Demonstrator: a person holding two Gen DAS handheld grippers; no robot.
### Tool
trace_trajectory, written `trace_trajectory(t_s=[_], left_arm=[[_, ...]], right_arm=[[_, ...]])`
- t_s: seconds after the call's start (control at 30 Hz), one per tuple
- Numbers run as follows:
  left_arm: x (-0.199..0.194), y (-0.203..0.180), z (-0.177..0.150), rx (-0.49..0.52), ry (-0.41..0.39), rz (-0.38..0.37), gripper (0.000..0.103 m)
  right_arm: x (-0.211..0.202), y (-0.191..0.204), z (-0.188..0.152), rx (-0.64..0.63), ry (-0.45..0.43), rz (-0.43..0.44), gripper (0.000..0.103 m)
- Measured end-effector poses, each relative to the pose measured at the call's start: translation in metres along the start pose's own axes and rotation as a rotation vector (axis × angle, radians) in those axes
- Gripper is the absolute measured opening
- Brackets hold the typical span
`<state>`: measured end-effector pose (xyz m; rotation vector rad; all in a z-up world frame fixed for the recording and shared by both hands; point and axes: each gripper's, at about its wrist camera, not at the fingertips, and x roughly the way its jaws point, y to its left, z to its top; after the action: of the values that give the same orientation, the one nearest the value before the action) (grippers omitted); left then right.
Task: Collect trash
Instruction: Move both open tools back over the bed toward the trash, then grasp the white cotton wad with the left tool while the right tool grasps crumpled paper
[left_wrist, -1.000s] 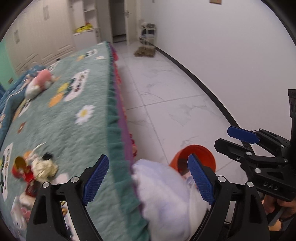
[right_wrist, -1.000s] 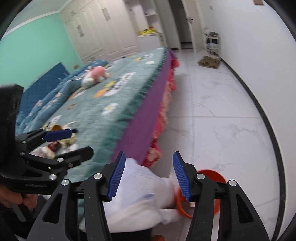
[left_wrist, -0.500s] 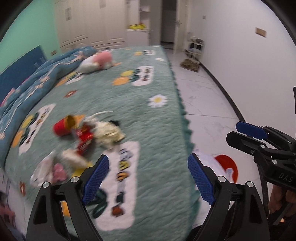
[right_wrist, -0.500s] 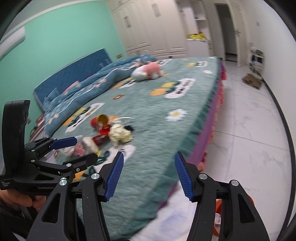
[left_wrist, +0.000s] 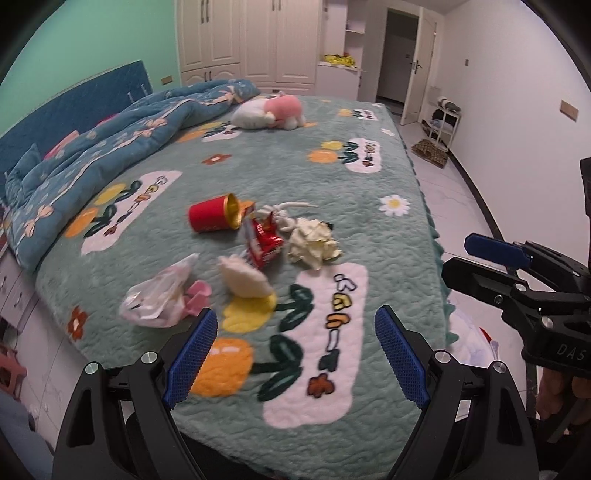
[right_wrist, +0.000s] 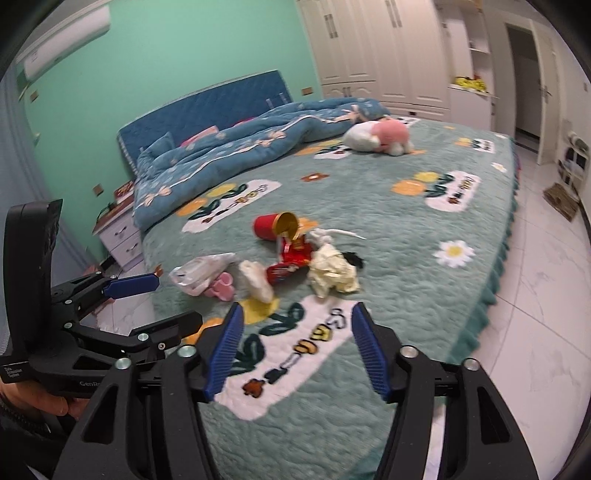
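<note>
Left wrist view: the left claw (left_wrist: 295, 356) fills the lower frame, level and aimed up the bed, its blue-padded fingers (left_wrist: 190, 354) wide apart with nothing between them, over the green flower-patterned bedspread (left_wrist: 369, 229). The trash lies in a loose cluster at frame centre: a red paper cup with gold lining (left_wrist: 216, 218) on its side, a crushed red snack wrapper (left_wrist: 264, 240) just right of it, a crumpled cream paper ball (left_wrist: 314, 243), a white wadded tissue (left_wrist: 243, 280), and a clear plastic bag (left_wrist: 159, 299) nearest the left finger. At the right edge the right claw (left_wrist: 484, 260) points leftward, held by a hand (left_wrist: 557, 391).

Right wrist view: the right claw (right_wrist: 297, 349) sits low centre, fingers spread and empty, aimed at the same cluster in mid-frame. The left claw (right_wrist: 159, 302) reaches in from the lower left, parted too. A pink and white plush toy (right_wrist: 376, 138) lies at upper right of the bed.
</note>
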<state>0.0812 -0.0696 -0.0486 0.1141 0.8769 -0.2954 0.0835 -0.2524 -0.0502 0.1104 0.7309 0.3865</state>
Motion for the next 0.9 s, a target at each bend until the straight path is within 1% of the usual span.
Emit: trace_trajectory(t_s=[0.2,0.37,0.53,0.67,0.8,0.9], left_arm=[[0.001,0.024,-0.006,-0.035,0.01,0.013,0.087],[0.007,0.041,-0.009,-0.065,0.028,0.02,0.087],[0.017,0.057,-0.009,-0.101,0.052,0.028,0.087],[0.03,0.069,-0.007,-0.137,0.086,0.029,0.087],[0.046,0.072,-0.003,-0.144,0.117,0.013,0.087],[0.06,0.07,0.0,-0.156,0.145,-0.012,0.087]], right_arm=[[0.027,0.025,0.01,-0.054,0.035,0.034,0.067],[0.046,0.034,0.016,-0.079,0.059,0.049,0.067],[0.063,0.038,0.021,-0.089,0.086,0.064,0.068],[0.077,0.038,0.025,-0.093,0.107,0.073,0.068],[0.091,0.033,0.029,-0.086,0.121,0.076,0.067],[0.098,0.029,0.033,-0.084,0.127,0.07,0.068]])
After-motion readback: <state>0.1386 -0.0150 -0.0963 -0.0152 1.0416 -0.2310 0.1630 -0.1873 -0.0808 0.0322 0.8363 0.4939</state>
